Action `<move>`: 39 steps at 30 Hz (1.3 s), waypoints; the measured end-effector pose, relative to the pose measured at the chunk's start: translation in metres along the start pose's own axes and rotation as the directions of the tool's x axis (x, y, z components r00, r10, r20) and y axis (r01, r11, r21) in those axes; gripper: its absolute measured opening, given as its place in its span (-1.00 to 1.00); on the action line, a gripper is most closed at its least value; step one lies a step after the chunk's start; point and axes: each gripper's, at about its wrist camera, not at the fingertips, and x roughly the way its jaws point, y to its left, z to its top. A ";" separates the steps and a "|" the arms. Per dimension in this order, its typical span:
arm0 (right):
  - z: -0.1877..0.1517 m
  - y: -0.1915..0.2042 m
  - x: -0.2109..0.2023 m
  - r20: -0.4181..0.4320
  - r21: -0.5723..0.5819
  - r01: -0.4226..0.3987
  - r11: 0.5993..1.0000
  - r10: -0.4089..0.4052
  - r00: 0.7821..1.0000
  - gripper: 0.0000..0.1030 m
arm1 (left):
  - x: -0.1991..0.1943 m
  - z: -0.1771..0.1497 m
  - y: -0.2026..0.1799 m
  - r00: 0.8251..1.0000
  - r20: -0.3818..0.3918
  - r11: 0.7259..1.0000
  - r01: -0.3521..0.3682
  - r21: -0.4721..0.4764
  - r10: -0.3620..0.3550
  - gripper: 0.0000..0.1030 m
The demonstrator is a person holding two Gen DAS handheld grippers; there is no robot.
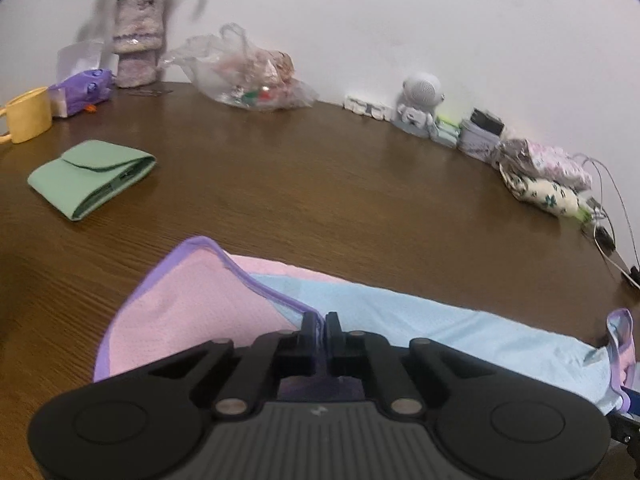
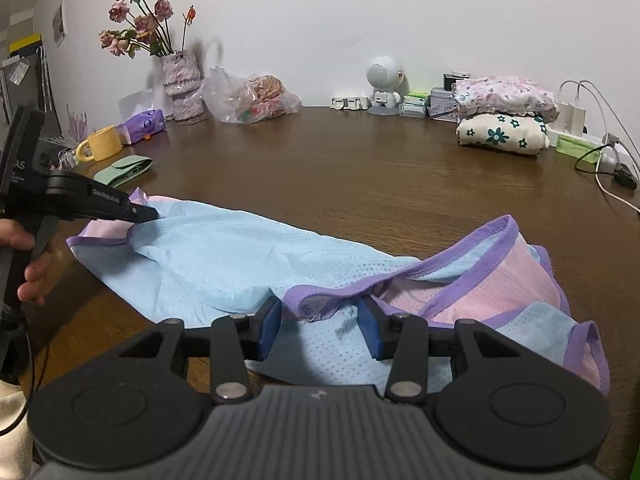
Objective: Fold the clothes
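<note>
- A pastel mesh top (image 2: 224, 256), light blue and pink with purple trim, lies spread on the brown wooden surface (image 2: 360, 176).
- The left claw (image 1: 320, 326) is clamped on a purple-trimmed edge of the top at its left end.
- The right claw (image 2: 318, 326) is spread wide, its blue pads (image 2: 370, 330) on either side of a purple-trimmed opening, not pinching it.
- A folded green cloth (image 1: 94, 178) rests well apart, near a yellow mug (image 1: 28, 116).
- Folded floral clothes (image 2: 504, 120) sit stacked at the back right.
</note>
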 end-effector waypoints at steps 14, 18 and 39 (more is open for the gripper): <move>-0.003 -0.001 0.001 0.044 0.034 0.017 0.999 -0.018 0.999 -0.14 | 0.006 0.018 0.024 1.000 0.007 0.998 0.003 -0.057 -0.003 -0.28; 0.005 0.002 -0.012 0.098 0.025 0.018 1.000 -0.020 0.995 -0.14 | 0.011 0.022 0.027 1.000 -0.012 0.999 0.003 -0.050 -0.004 -0.36; -0.001 0.006 0.003 0.072 0.014 -0.042 0.999 0.041 0.997 -0.14 | -0.004 0.015 -0.002 0.995 0.087 0.997 -0.059 0.049 0.054 -0.08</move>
